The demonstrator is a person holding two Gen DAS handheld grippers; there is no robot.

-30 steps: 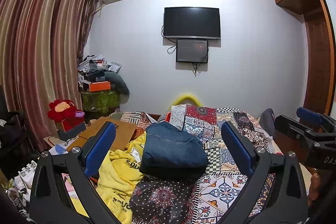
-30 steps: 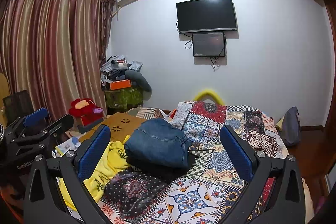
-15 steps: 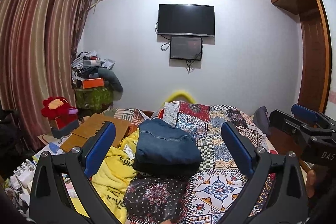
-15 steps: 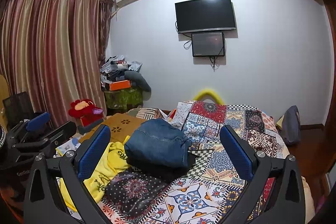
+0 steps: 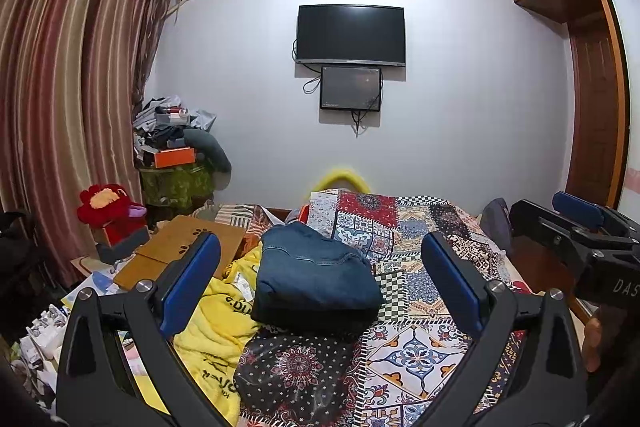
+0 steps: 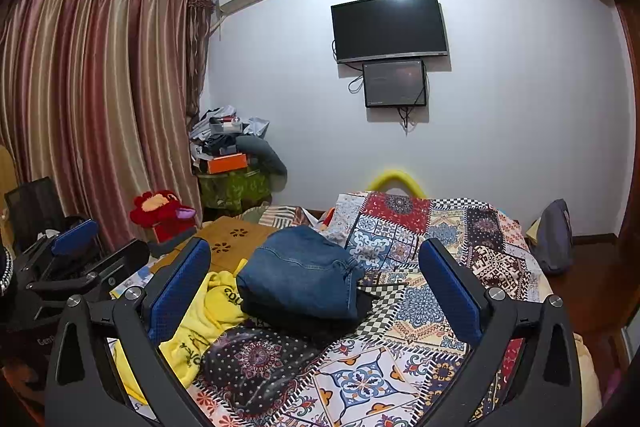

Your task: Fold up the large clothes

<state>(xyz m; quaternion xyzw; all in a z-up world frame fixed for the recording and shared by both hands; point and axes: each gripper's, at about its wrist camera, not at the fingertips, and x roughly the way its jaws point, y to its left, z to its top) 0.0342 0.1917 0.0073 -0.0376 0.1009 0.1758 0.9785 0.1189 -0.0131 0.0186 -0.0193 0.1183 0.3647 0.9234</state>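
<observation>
In the left wrist view, our left gripper [image 5: 320, 291] has its fingers [image 5: 190, 281] wide apart and holds nothing. The folded jeans [image 5: 316, 279] sit on the bed [image 5: 416, 343], past the fingers. A yellow top [image 5: 212, 327] lies crumpled just left of the jeans, touching them. The right gripper [image 5: 576, 227] shows far right of the jeans.

In the right wrist view, our right gripper [image 6: 316, 291] is wide open too, and empty. The jeans [image 6: 296, 277] rest on something dark [image 6: 308, 319]. The yellow top [image 6: 200, 315] is not folded yet, we think. If we pull it, it could drag the jeans and mess up that neat pile.
</observation>
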